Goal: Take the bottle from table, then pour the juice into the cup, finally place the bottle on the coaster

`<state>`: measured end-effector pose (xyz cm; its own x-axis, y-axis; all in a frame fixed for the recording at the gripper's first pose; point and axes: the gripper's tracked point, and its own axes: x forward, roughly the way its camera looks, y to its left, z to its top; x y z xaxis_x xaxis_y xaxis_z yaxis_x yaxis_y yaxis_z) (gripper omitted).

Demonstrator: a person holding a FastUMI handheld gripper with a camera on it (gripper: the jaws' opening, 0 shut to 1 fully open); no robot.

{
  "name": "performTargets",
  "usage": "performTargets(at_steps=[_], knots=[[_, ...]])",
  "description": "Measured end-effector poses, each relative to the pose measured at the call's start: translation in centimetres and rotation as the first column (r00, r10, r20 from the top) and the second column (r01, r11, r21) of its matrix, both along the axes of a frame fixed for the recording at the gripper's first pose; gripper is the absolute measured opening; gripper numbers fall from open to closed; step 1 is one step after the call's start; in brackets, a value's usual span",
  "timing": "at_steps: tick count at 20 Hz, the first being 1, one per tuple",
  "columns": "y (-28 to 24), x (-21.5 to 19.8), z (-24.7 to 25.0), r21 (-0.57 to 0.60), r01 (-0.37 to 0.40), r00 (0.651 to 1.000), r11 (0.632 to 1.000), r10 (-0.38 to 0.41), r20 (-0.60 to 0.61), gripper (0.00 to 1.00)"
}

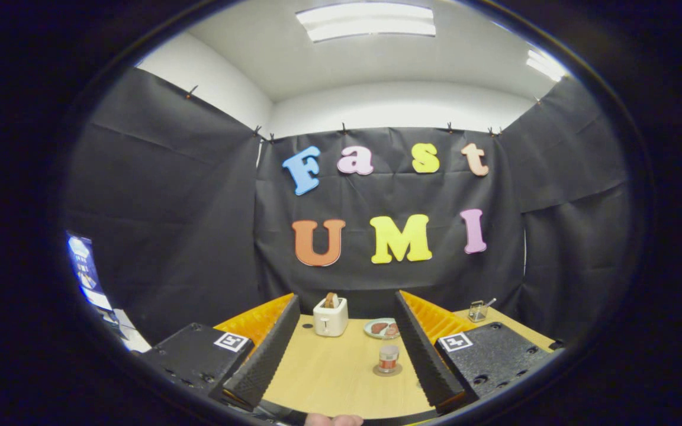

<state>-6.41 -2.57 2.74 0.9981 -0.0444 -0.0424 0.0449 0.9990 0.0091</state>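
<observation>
Hand-held gripper (341,378) fingers spread wide, nothing between them, hovering over the wooden surface (329,378). Small bottle (388,358) upright on a round coaster (388,371), ahead, just beside the right finger; cup not identifiable. Beyond: toaster (330,316) with bread, plate (381,328) of food, wire basket (478,310) far right.

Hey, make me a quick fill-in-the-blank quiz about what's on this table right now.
1. The tongs are ____, holding nothing.
2. The small bottle stands on a ____, between the fingers.
3. A slice of bread sticks out of the ____ beyond the fingers.
4. The plate lies to the ____ of the toaster.

Answers: open; coaster; toaster; right
</observation>
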Motion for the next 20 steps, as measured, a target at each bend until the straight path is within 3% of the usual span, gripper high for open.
performTargets(at_steps=[6, 12, 20], knots=[[0.1, -3.3, -0.4, 0.042, -0.01, 0.999, 0.999, 0.009, 0.031, 1.0], [0.7, -3.9, 1.4, 0.003, -0.014, 0.998, 1.0, 0.014, 0.054, 1.0], [0.5, -3.6, 0.2, 0.044, -0.016, 1.0, 0.999, 0.016, 0.013, 1.0]])
